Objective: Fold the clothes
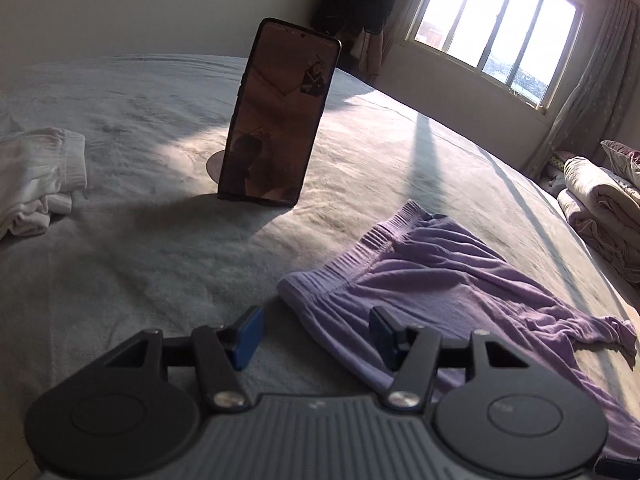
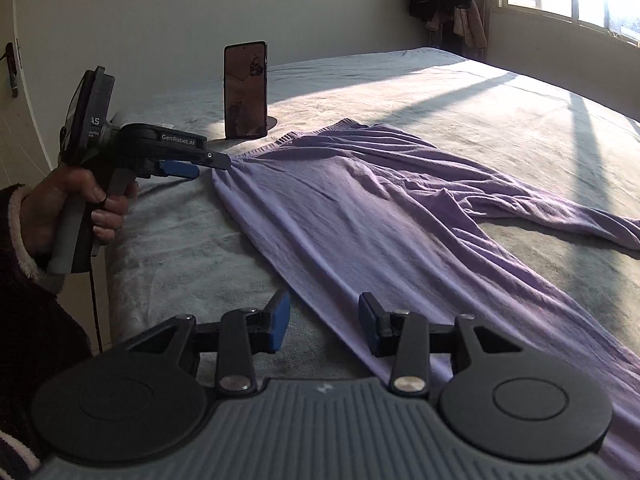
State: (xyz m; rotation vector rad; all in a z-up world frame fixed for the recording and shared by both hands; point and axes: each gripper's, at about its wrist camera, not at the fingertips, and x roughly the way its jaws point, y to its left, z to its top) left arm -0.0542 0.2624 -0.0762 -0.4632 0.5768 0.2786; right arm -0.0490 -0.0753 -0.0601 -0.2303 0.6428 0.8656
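Observation:
A purple pair of trousers [image 1: 440, 276] [image 2: 360, 208] with a ribbed waistband lies spread and creased on the grey bed cover [image 1: 140, 240] [image 2: 460, 96]. My left gripper [image 1: 316, 334] is open, and the near waistband corner lies between its blue pads without being pressed. In the right wrist view a hand holds the left gripper [image 2: 212, 164], whose tip sits at that gathered corner. My right gripper [image 2: 324, 322] is open over the garment's long near edge, which runs between its fingers.
A phone [image 1: 276, 120] [image 2: 245, 92] stands upright on a small stand beyond the trousers. A white garment [image 1: 36, 176] lies bunched at the far left. Folded quilts [image 1: 600, 200] sit at the right, below a bright window [image 1: 492, 28]. The bed's edge [image 2: 116, 264] drops off at the left.

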